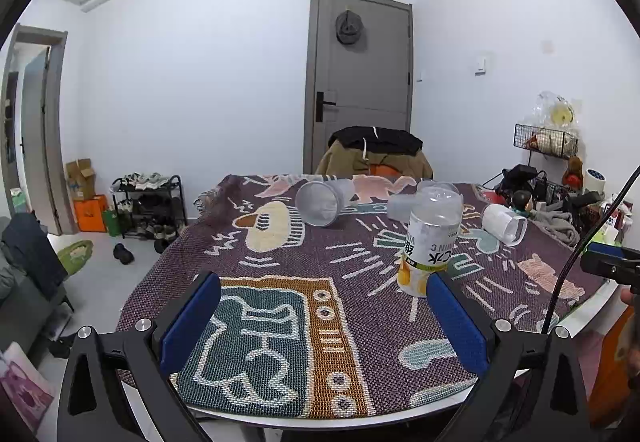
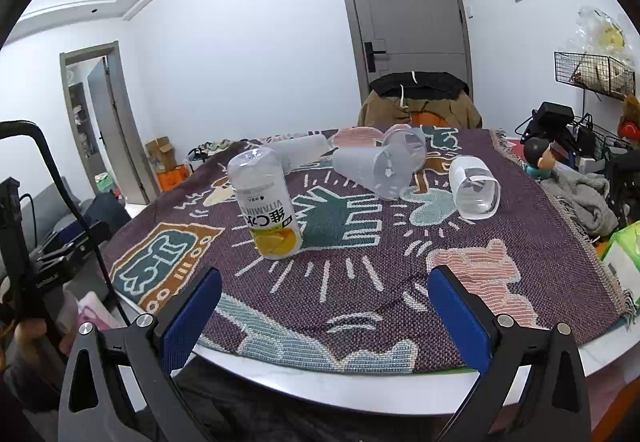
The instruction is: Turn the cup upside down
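Where rug-covered table (image 2: 500, 354) sits, grey door (image 2: 412, 6) behind.

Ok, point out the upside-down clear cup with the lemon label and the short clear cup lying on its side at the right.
Upside-down lemon-label cup (image 2: 267, 204): right wrist view, label middle.
Short clear cup on its side (image 2: 474, 187): right wrist view, side wall.

On the worktop (image 2: 400, 398) a cloth (image 2: 500, 218) lies; the labelled cup (image 2: 266, 202) stands inverted nearest, left; three cups lie toppled behind it, a fourth cup (image 2: 474, 187) farthest right; a chair (image 2: 420, 98) stands beyond.
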Tool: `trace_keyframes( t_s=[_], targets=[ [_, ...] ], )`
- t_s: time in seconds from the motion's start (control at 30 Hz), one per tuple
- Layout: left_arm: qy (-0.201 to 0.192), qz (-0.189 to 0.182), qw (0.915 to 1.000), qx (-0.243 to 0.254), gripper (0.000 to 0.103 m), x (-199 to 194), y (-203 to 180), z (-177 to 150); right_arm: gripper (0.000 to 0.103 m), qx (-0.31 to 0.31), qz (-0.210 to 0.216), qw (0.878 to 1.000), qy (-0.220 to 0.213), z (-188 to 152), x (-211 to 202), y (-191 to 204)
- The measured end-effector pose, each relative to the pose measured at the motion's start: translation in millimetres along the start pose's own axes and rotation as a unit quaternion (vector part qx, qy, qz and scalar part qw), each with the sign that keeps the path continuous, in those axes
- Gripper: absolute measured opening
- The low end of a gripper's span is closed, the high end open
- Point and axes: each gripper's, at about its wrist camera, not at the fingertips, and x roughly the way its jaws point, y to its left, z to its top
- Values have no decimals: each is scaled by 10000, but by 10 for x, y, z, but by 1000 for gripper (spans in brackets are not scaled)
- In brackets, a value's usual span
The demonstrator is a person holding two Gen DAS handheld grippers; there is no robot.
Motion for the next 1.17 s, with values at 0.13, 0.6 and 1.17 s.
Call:
trace_keyframes(
  t_s=[0.13, 0.6, 1.17],
  targets=[
    [3, -6, 10000, -16, 103, -4, -5, 1, 103, -34, 2, 10000, -19, 4, -2, 7],
    [-24, -18, 10000, -28, 103, -8, -6, 12, 103, -48, -5, 10000, -36, 12, -13, 2],
    [-35, -18, 10000, 0, 103, 1, -11, 41, 103, -59, 9, 10000, -12, 12, 0, 11]
  ],
)
